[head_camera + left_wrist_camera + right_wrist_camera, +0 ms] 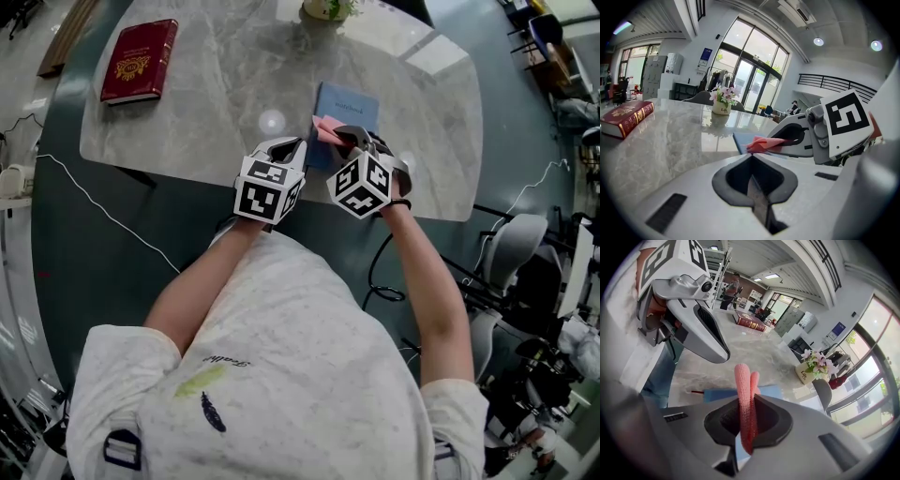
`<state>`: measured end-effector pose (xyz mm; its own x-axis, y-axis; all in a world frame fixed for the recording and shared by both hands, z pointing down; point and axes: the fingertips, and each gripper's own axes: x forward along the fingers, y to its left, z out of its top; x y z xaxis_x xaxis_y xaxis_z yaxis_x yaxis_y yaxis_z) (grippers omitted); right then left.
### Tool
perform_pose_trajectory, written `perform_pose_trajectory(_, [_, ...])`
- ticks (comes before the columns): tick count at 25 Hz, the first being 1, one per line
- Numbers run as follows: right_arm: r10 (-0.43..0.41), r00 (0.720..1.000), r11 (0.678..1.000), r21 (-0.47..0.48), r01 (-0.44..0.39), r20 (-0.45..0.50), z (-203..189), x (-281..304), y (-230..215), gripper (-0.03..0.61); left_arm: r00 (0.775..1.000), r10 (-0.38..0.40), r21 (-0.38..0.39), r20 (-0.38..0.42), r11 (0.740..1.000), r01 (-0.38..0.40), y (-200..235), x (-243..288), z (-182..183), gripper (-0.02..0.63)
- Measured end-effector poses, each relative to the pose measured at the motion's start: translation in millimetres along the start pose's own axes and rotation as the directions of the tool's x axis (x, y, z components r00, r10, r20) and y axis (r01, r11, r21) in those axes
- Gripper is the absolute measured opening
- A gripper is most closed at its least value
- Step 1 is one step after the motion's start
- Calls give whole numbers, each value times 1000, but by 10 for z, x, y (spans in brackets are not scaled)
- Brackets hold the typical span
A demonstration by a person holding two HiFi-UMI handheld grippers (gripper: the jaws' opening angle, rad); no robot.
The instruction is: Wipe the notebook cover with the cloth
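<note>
A blue notebook (349,105) lies flat on the marble table (216,112), near its front edge. My right gripper (343,137) is shut on a folded pink cloth (327,129), which hangs over the notebook's near left corner. In the right gripper view the cloth (744,397) stands up between the jaws, with the notebook (717,394) behind it. My left gripper (296,147) sits just left of the notebook, shut with nothing in it. The left gripper view shows its jaws (753,165) met, with the cloth (764,143) and notebook (742,139) beyond.
A red hardback book (140,60) lies at the table's far left. A small pot of flowers (327,7) stands at the far edge. Chairs (514,246) and cables (103,211) are on the floor around the table.
</note>
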<state>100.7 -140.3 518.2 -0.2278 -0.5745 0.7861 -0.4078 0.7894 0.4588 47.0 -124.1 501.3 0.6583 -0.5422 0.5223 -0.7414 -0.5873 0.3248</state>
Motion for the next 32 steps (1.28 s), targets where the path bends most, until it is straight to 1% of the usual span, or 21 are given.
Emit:
perform_pose_trajectory(4, [-26,1000,1000,-11,26,0,42,71,-169,15,1000,-8,0,2,1000,8,47,102,74,6])
perform_pose_trajectory(8, [-34,999,999,-15,34,-2,76,128,-312,15,1000,-14,-3,-1,1000,14,72,183,140,6])
perform_pose_trajectory(17, [-32,999,999,-31,32,-19,94,344,-455,15,1000,-8,-24,-4,1000,8,228,304,229,6])
perform_pose_trajectory(23, [-60,997,997,-60,57,-41,103,539,-584,15,1000,2,-40,-8,999,-2,370,363,277,6])
perform_pose_trajectory(32, [-34,997,997,-69,29,-68,149,838,-690,15,1000,9,-56,-28,998,-10,559,464,300,6])
